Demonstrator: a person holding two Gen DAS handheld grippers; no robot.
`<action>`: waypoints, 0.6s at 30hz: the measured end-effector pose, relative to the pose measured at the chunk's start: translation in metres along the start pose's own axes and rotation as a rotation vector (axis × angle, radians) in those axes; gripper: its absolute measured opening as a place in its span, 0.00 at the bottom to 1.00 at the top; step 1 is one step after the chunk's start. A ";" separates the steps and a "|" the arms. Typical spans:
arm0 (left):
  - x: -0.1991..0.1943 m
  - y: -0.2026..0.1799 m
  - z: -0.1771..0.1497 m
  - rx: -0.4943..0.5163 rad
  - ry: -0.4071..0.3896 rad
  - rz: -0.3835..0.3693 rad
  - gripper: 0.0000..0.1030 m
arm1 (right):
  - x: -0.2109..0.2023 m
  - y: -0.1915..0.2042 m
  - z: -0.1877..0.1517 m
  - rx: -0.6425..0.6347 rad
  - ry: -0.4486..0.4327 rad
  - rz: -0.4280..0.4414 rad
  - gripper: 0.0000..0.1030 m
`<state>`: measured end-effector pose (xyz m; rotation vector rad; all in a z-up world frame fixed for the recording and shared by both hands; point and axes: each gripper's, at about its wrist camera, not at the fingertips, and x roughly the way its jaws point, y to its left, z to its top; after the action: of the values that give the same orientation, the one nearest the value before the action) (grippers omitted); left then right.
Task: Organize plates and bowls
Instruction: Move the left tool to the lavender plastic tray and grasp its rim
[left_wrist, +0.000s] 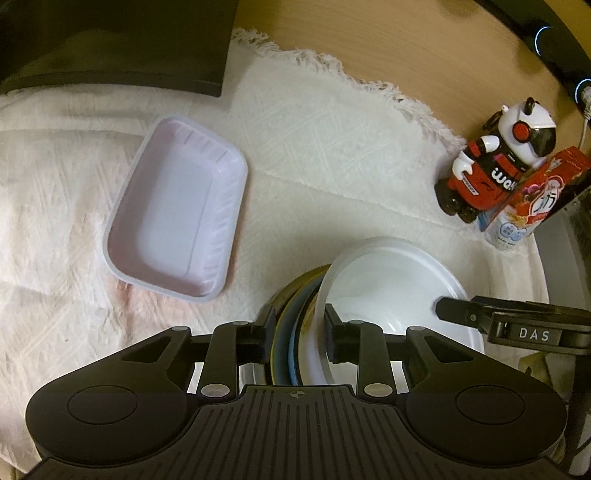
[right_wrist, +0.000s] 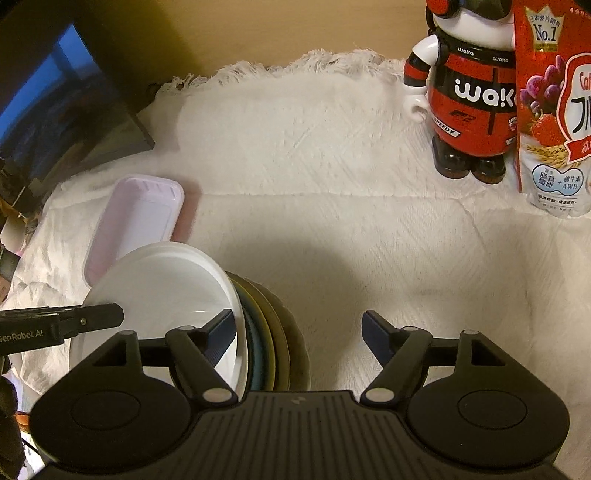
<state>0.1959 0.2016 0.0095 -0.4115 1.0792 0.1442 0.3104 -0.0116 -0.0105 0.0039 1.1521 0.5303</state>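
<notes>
Left wrist view takes in a white fringed cloth spread over a wooden tabletop, its frayed edge running toward the far right corner. On the cloth's left half lies an empty lilac rectangular tray. At the near edge, a stack of plates stands tilted on its rims with a white bowl leaning against it. The left gripper pinches the stack and the bowl's rim together, one pad outside the plates, the other inside the bowl. Only this view shows that grip. The tip of one right-gripper finger hangs over the bowl's right side.

Right wrist view alone shows the right gripper with its jaws spread: one finger lies over the bowl's inner wall, the other hangs over bare cloth, well apart from the plates. Whether the near finger touches the bowl cannot be told. At the cloth's far right edge, a red and white robot figure stands just beside a red cereal packet, whose print reads clearly only here.
</notes>
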 end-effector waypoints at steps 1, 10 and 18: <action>0.000 0.000 0.000 0.000 0.002 -0.002 0.29 | -0.002 0.003 -0.001 -0.006 -0.002 -0.012 0.72; -0.034 0.023 0.020 -0.003 -0.102 -0.128 0.26 | -0.048 0.042 0.005 -0.125 -0.067 -0.028 0.72; -0.049 0.088 0.059 -0.066 -0.256 0.039 0.27 | -0.044 0.104 0.044 -0.188 -0.044 -0.132 0.79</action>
<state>0.1939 0.3095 0.0541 -0.4193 0.8322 0.2610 0.2943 0.0738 0.0743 -0.2199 1.0478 0.5171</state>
